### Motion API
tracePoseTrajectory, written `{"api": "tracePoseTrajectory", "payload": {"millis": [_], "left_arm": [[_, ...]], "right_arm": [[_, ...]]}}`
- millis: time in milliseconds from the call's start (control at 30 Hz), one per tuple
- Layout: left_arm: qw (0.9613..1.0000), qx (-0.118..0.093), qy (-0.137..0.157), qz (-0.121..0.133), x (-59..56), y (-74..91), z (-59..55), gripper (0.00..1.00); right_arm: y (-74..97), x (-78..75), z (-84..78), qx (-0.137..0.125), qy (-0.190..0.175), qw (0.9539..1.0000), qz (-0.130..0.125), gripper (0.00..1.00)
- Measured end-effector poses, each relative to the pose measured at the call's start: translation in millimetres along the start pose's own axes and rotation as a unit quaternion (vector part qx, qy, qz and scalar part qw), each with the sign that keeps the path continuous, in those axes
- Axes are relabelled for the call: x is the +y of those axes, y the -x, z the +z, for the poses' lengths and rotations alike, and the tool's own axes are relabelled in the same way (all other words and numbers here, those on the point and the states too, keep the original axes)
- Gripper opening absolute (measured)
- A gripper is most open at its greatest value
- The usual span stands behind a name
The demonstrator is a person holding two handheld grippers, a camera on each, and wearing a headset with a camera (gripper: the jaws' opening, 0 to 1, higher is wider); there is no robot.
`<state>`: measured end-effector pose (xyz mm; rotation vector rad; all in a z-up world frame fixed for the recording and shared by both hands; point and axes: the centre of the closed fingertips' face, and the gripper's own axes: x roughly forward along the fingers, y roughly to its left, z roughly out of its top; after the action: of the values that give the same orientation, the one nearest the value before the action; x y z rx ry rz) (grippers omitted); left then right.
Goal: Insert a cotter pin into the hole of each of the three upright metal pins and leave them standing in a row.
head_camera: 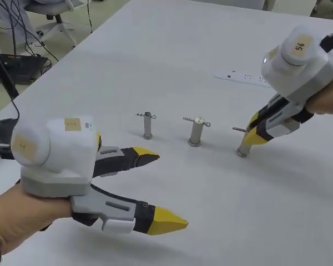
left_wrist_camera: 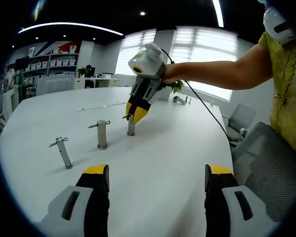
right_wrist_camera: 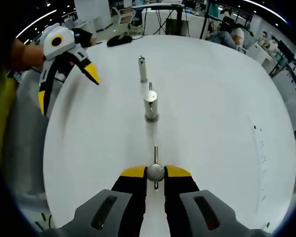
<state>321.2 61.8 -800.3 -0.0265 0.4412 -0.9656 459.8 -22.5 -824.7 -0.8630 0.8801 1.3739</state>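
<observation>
White table [head_camera: 172, 55] bears, seemingly, a power strip [head_camera: 241, 76].

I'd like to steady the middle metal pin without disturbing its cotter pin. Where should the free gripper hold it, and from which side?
Probably the bare shaft of the middle metal pin, below the cotter pin. Bring the open left gripper in level from the person's side: the pin stands upright and the cotter pin sticks out sideways near the top.
</observation>
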Motion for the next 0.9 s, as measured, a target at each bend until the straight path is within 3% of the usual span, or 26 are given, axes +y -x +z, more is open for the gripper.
{"api": "tracePoseTrajectory", "payload": {"millis": [433, 533, 733, 900], "left_arm": [[1.0, 0.0, 0.0, 0.004, 2.2, 0.9, -2.0, 0.78], [1.0, -0.002, -0.001, 0.006, 3.4, 2.6, -0.6, 0.79], [0.9998, -0.011, -0.002, 0.019, 8.8, 11.1, 7.1, 0.8], [0.9992, -0.019, -0.002, 0.035, 14.2, 22.6, 17.8, 0.82]], "right_arm": [[0.7, 1.0, -2.6, -0.006, 0.02, 0.9998, 0.005, 0.17], [4.6, -1.0, -0.1, -0.02, 0.012, 0.9997, -0.003, 0.28], [24.5, -6.7, -5.5, -0.051, -0.015, 0.998, -0.034, 0.34], [52.5, -1.9, -4.6, -0.108, -0.049, 0.9907, -0.068, 0.42]]}}
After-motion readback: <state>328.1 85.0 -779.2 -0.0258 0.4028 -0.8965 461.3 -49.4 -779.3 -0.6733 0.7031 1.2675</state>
